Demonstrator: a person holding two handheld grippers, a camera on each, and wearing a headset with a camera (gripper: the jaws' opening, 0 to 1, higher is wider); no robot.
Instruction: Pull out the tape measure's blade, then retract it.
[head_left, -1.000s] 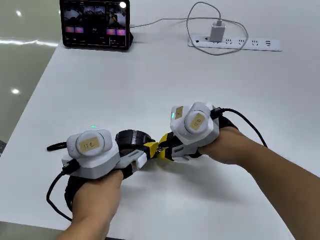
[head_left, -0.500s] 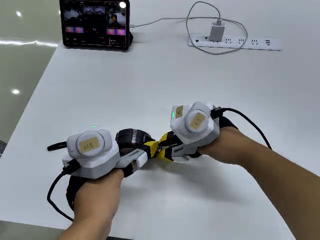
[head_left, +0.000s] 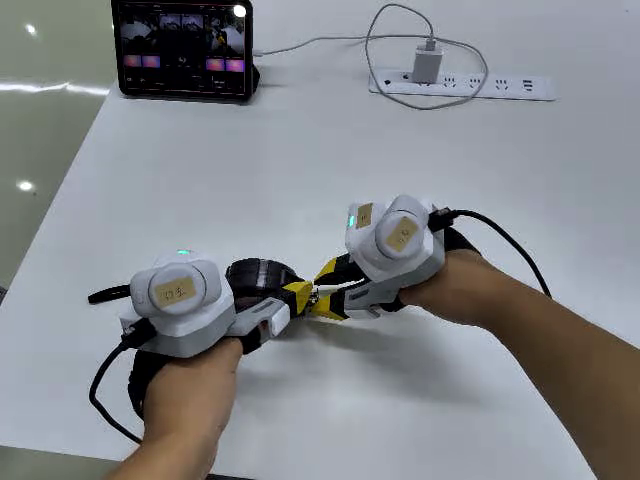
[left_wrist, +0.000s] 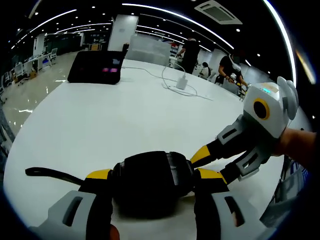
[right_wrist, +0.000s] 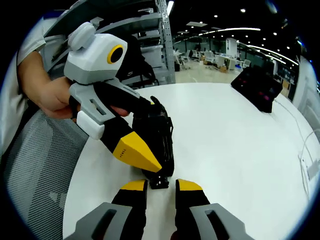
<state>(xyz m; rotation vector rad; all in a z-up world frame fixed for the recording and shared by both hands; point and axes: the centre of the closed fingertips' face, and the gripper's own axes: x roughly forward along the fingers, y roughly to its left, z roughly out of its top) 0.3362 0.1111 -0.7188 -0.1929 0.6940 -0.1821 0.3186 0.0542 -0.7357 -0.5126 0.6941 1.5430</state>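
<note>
Head view, tape measure (head_left: 262, 278), black, lying at 7 o'clock on the white worktop (head_left: 300, 150): left gripper (head_left: 285, 290) jaws clamped on its case to anchor it, right gripper (head_left: 320, 290) at its 3 o'clock, jaws pinched on the blade's end tab (right_wrist: 159, 183), evidently poised for the pull-out.

Tape measure (head_left: 258, 277) on the table (head_left: 300, 170) near centre, held between the left gripper's (left_wrist: 154, 175) jaws, right gripper (head_left: 325, 297) just right of it with its jaw tips at the case's end, tablet (head_left: 183, 48) far left, power strip (head_left: 465, 85) far right, charger (head_left: 427, 62) plugged into it.
</note>
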